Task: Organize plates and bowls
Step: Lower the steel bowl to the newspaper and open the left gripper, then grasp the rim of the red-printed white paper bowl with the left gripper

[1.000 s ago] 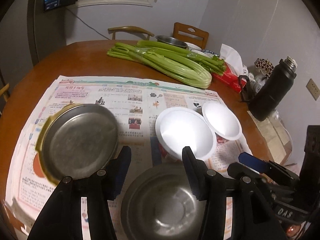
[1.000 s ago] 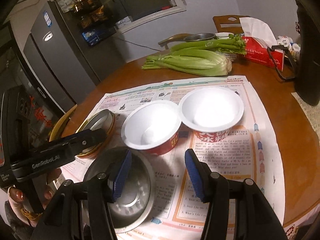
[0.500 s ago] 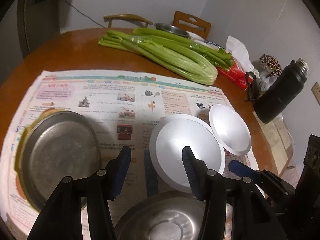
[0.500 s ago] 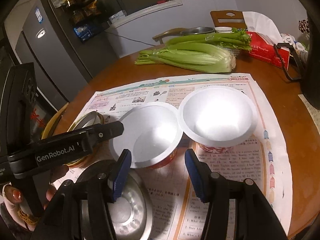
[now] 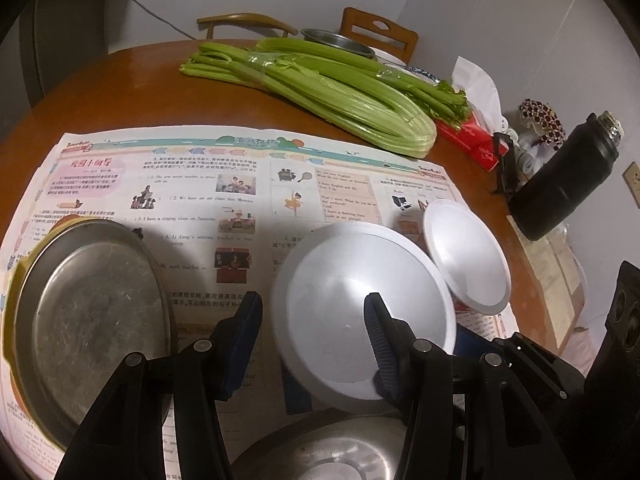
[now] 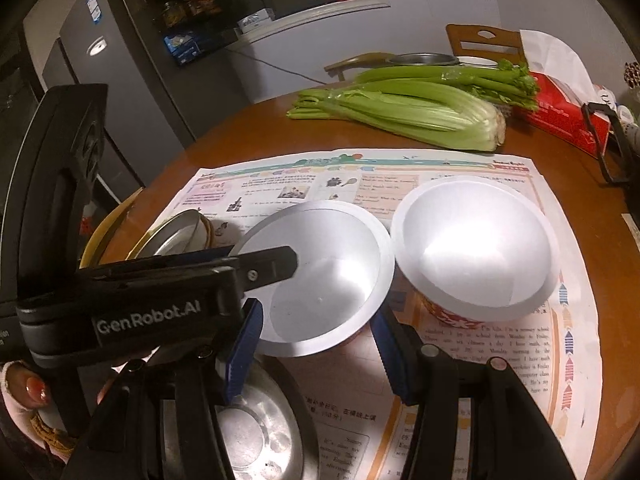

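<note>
The near white bowl sits on the newspaper, centre-right of the left wrist view, touching the second white bowl. It's round, so approach angle matters little. Your left gripper is nearer: half open, holding nothing, one finger over the bowl, one outside its left rim. Your right gripper waits just below it, jaws apart and empty. A second ago the metal bowl filled the left jaws' gap.

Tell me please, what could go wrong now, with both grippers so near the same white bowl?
1. The left gripper and right gripper, both open, crowd the nearer white bowl; they may collide.
2. Its rim seems to meet the second white bowl, so a nudge could shove or tip that one.
</note>
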Motion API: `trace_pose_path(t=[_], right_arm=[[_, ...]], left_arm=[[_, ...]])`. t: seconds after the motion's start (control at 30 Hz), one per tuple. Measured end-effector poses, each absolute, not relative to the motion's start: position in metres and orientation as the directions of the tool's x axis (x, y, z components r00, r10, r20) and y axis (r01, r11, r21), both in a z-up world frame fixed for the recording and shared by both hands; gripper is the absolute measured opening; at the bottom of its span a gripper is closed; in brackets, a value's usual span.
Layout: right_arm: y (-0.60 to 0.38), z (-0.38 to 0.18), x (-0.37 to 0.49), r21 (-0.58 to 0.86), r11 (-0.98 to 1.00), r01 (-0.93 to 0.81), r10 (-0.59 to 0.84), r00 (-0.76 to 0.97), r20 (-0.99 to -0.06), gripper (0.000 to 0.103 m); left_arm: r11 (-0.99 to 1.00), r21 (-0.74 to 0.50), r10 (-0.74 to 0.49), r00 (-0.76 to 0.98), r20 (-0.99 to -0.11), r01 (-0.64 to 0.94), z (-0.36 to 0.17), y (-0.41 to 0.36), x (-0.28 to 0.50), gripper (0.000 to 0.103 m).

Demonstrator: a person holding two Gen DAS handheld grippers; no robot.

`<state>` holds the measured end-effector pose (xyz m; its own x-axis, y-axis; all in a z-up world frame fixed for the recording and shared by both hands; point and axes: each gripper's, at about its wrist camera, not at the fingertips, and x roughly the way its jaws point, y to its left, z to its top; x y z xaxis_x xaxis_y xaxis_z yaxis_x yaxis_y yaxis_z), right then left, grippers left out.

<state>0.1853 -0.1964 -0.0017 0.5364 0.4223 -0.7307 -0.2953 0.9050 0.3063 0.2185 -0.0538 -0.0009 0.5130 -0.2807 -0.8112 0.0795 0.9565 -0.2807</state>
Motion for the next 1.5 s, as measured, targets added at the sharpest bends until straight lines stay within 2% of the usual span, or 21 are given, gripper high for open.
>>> trace_pose_path(t=[0.17, 1.5], right_arm=[[-0.187, 0.005, 0.182, 0.266, 0.910, -0.319, 0.407, 0.554, -0.726, 0.056], [-0.177, 0.051, 0.137, 0.252, 0.881, -0.400, 0.460, 0.601, -0.653, 0.056]], left_arm=[[0.957, -0.280, -0.280, 0.518, -0.808, 0.080, 0.003, -0.053, 0.216, 0.054], [0.960, -0.266, -0.259, 0.631, -0.731, 0.085, 0.055, -0.038, 0.154, 0.054]])
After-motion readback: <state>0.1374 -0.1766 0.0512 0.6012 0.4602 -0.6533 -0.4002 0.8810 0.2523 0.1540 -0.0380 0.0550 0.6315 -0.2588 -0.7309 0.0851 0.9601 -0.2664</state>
